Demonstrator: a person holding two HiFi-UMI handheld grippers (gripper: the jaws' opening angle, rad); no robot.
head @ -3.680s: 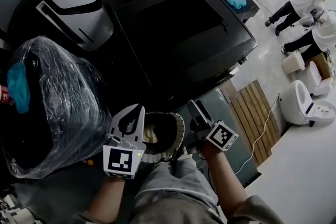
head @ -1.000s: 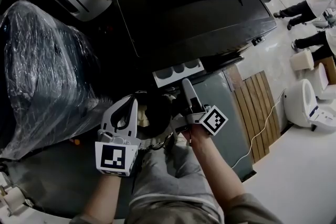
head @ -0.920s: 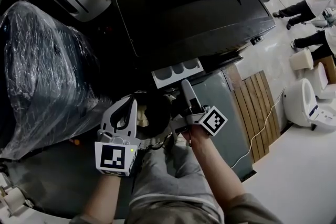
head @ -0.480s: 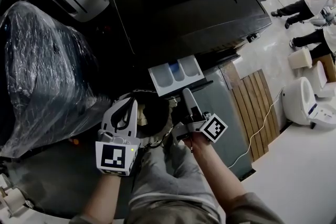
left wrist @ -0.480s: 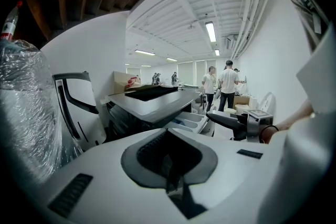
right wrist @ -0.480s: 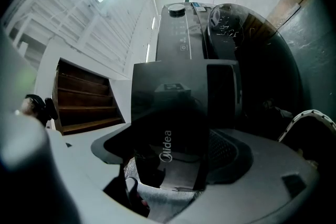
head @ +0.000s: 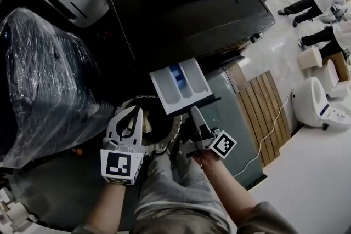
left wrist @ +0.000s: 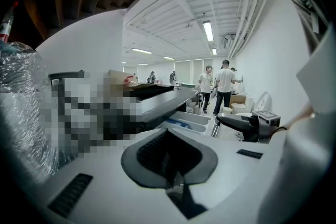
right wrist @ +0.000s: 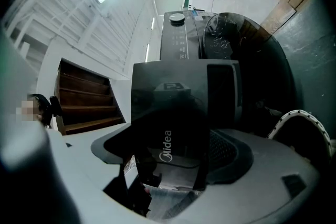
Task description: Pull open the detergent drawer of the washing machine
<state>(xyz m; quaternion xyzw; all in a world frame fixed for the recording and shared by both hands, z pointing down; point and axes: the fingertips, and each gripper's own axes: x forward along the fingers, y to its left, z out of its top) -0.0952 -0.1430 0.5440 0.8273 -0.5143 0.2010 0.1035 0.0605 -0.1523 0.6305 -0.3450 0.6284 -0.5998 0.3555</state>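
The detergent drawer (head: pixel 181 85) stands extended from the washing machine (head: pixel 186 8) front, compartments exposed. The right tool (head: pixel 194 112) is clenched on the drawer's dark front panel. The left tool (head: pixel 134 115) is closed, apparently on nothing, and sits lower left of the drawer, apart from it.

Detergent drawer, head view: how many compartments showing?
3, side by side in the pulled-out detergent drawer: left compartment, middle compartment with a blue insert, right compartment. Any further back would be hidden under the washing machine top.
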